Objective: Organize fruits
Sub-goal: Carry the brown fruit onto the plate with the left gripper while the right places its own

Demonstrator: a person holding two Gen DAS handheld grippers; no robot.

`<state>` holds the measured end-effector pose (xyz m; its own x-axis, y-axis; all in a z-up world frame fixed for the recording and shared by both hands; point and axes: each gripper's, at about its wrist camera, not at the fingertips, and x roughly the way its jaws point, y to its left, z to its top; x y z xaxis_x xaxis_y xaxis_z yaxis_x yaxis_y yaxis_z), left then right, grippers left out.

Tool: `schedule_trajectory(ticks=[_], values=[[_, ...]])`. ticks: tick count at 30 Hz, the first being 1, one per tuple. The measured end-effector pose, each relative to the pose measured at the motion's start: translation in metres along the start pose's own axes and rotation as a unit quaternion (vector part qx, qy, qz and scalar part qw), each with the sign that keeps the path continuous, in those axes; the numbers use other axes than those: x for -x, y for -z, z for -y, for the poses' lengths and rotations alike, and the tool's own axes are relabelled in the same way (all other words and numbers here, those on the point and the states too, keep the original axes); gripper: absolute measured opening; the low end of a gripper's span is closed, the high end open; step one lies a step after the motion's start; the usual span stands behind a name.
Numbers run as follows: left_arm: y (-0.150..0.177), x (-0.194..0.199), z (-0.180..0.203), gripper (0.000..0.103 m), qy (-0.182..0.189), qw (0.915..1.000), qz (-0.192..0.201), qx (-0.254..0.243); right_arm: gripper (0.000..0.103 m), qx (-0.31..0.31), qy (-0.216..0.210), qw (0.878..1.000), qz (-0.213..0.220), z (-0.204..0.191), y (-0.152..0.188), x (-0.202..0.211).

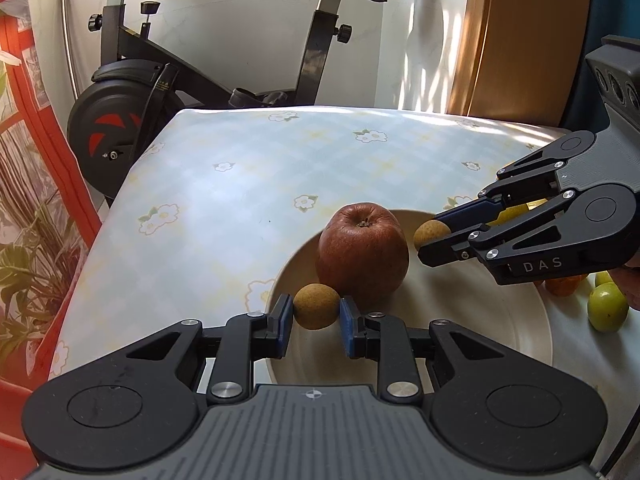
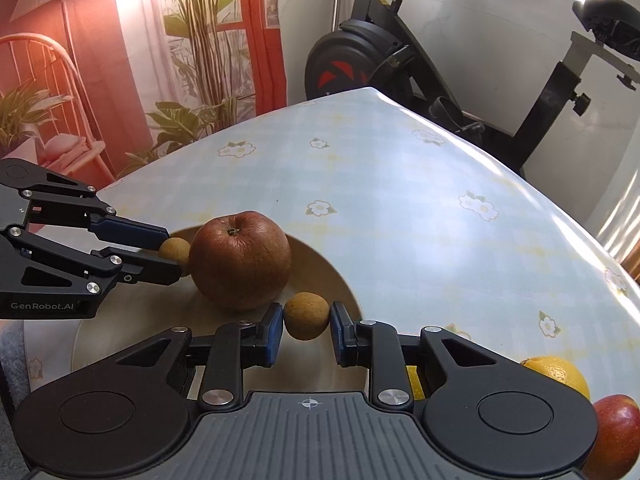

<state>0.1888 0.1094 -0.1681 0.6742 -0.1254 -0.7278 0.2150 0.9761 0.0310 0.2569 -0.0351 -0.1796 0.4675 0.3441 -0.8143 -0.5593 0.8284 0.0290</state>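
Closest to the left wrist camera, the left tongs (image 1: 316, 314) pinch a small tan-brown round fruit (image 1: 316, 307) between their blue pads, held just over the near edge of the cream plate (image 1: 460, 312). The right tongs (image 2: 307, 318) pinch a second small tan fruit (image 2: 307, 316) the same way, over the plate's other side. Both fruits sit right beside the big wrinkled red apple (image 1: 362, 254) that already rests in the plate, and neither looks set down yet — so the step in hand reads as delivery: two small fruits brought in together to join the apple.

The next move, as I judge it, calls for lowering each fruit to bare plate and only then spreading the pads; round fruit (and a shallow rim) may roll, so a low, gentle release away from the apple's flank seems wise, with the two tongs kept from knocking each other.

Farther out, the views differ. The left wrist view alone shows green fruits (image 1: 607, 307) and an orange one (image 1: 564, 285) on the table (image 1: 240, 168) past the plate. The right wrist view alone shows a yellow citrus (image 2: 558, 374) and a second red apple (image 2: 616, 432) at its near right corner. Behind the table stands an exercise bike (image 1: 120, 120).
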Motion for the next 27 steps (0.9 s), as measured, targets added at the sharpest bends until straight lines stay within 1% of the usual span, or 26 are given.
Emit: schedule_trajectory(ticks=[8, 14, 22, 25, 27], values=[[0.000, -0.006, -0.003, 0.027, -0.001, 0.9999, -0.005, 0.010, 0.023, 0.014, 0.002, 1.000, -0.008, -0.007, -0.003, -0.012], [-0.001, -0.008, -0.005, 0.027, 0.002, 0.9999, -0.005, 0.013, 0.023, 0.005, 0.008, 1.000, -0.005, -0.007, -0.003, -0.015], [0.000, -0.008, -0.015, 0.028, 0.019, 0.9993, -0.007, 0.033, 0.025, 0.004, 0.011, 1.000, -0.001, -0.007, -0.001, -0.012], [-0.001, -0.005, -0.016, 0.031, 0.020, 0.9991, -0.003, 0.038, 0.026, 0.002, 0.010, 1.000, 0.003, -0.005, 0.000, -0.010], [-0.001, -0.002, -0.016, 0.036, 0.023, 0.9989, 0.001, 0.039, 0.026, 0.003, 0.010, 1.000, 0.005, -0.006, 0.001, -0.007]])
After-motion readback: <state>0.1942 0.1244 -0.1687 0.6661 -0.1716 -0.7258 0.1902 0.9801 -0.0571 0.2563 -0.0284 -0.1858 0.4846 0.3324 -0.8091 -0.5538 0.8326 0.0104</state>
